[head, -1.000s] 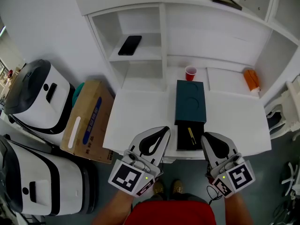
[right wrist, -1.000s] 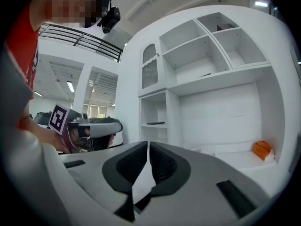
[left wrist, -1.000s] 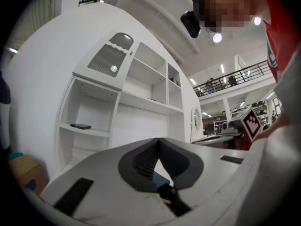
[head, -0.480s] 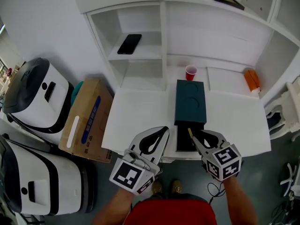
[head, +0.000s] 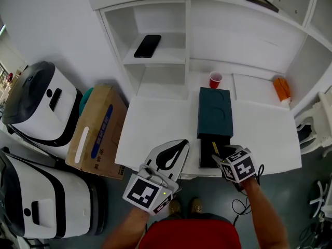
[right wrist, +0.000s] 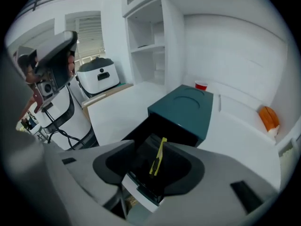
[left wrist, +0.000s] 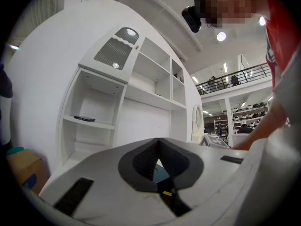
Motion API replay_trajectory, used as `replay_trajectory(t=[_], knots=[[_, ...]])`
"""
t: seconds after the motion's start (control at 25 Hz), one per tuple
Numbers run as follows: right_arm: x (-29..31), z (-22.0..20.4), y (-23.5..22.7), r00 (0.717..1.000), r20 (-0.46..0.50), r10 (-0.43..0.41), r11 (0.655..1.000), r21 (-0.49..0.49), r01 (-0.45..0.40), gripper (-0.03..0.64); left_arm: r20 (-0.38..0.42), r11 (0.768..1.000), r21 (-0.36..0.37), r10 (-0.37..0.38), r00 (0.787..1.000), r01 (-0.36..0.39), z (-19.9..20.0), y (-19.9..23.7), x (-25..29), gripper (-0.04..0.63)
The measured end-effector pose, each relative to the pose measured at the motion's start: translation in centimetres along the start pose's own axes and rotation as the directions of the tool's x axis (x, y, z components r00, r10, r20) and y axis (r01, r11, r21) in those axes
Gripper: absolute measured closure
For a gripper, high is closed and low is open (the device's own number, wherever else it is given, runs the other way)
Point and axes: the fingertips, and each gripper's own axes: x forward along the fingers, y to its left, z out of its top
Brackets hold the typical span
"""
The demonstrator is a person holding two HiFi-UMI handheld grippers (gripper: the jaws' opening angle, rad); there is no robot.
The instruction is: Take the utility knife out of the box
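A dark teal box (head: 215, 112) lies on the white table (head: 155, 126), its black drawer (head: 209, 157) pulled out toward me. The yellow utility knife (head: 215, 148) lies in that drawer. My right gripper (head: 222, 155) tilts down over the drawer's near end. Its jaws are opening, and in the right gripper view the knife (right wrist: 158, 156) shows in the gap between them, untouched by the pads. My left gripper (head: 183, 142) hangs at the table's front edge left of the drawer, shut and empty, with its fingertips (left wrist: 158, 140) together.
A red cup (head: 215, 79) stands behind the box, and an orange object (head: 280, 88) lies at the back right. A black phone (head: 147, 46) rests on a shelf. A cardboard box (head: 97, 131) and two white machines (head: 36, 105) stand left of the table.
My right gripper has come down and tipped forward over the open drawer, with its jaws spreading apart. The left gripper has hardly moved.
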Motion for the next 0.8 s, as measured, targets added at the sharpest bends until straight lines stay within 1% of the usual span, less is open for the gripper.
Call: replay_trajectory(t=[0.2, 0.28, 0.36, 0.56, 0.8], knots=[[2.1, -1.4, -0.5, 0.990, -0.139, 0.005, 0.999, 0.036, 0.000, 0.407, -0.004, 1.000, -0.005, -0.009, 1.000, 0.009, -0.3, 0.6, 0.0, 0.581], [2.9, -2.3, -0.8, 0.980, -0.197, 0.011, 0.998, 0.069, 0.003, 0.407, -0.004, 1.000, -0.007, -0.010, 1.000, 0.010, -0.3, 0.8, 0.0, 0.581], [3.5, -3.0, -0.9, 0.966, -0.257, 0.017, 0.997, 0.080, 0.004, 0.407, -0.004, 1.000, -0.011, -0.009, 1.000, 0.009, -0.4, 1.2, 0.0, 0.581], [4.5, -3.9, -1.3, 0.930, -0.367, 0.005, 0.997, 0.070, 0.022, 0.407, 0.000, 1.000, -0.021, -0.002, 1.000, 0.002, -0.5, 2.1, -0.2, 0.581], [5.0, -4.3, -1.4, 0.888, -0.457, -0.040, 0.999, 0.012, 0.051, 0.407, -0.001, 0.999, -0.034, 0.004, 1.000, -0.004, -0.7, 3.1, -0.5, 0.581]])
